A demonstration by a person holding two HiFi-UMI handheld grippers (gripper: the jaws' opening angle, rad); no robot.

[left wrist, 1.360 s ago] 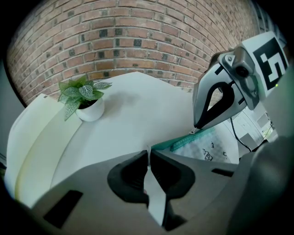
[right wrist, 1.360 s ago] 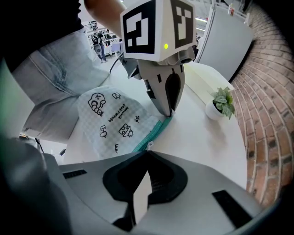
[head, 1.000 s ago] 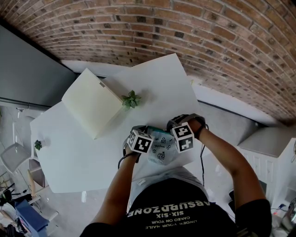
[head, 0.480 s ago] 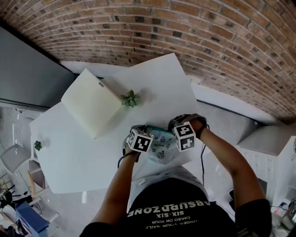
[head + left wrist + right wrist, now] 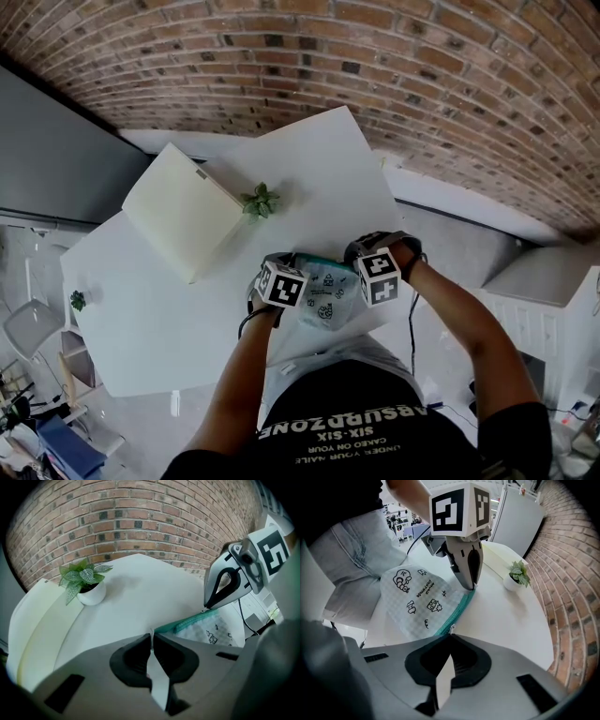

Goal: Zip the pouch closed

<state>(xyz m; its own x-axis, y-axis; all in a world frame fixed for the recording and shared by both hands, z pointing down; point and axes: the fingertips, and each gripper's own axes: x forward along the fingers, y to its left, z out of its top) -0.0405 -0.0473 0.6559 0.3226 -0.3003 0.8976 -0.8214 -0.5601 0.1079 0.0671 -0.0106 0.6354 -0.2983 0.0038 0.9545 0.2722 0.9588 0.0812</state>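
A pale checked pouch (image 5: 326,292) with cartoon prints and a teal zipper edge (image 5: 457,613) lies at the white table's near edge. My left gripper (image 5: 284,262) is shut on the pouch's left end (image 5: 165,628). The teal edge runs right up to its jaws. My right gripper (image 5: 359,255) is shut at the other end, with the small metal zipper pull (image 5: 451,629) at its closed tips. Seen from the right gripper view, the left gripper (image 5: 470,586) points down onto the far end of the zipper. The left gripper view shows the right gripper (image 5: 206,606) touching the teal edge.
A small potted plant (image 5: 260,201) and a cream closed box or book (image 5: 183,212) sit further back on the white table (image 5: 319,169). A brick wall rises behind. The person's lap lies just below the table's near edge.
The right gripper has edged slightly to the right along the zipper. The left gripper and the pouch stay where they were.
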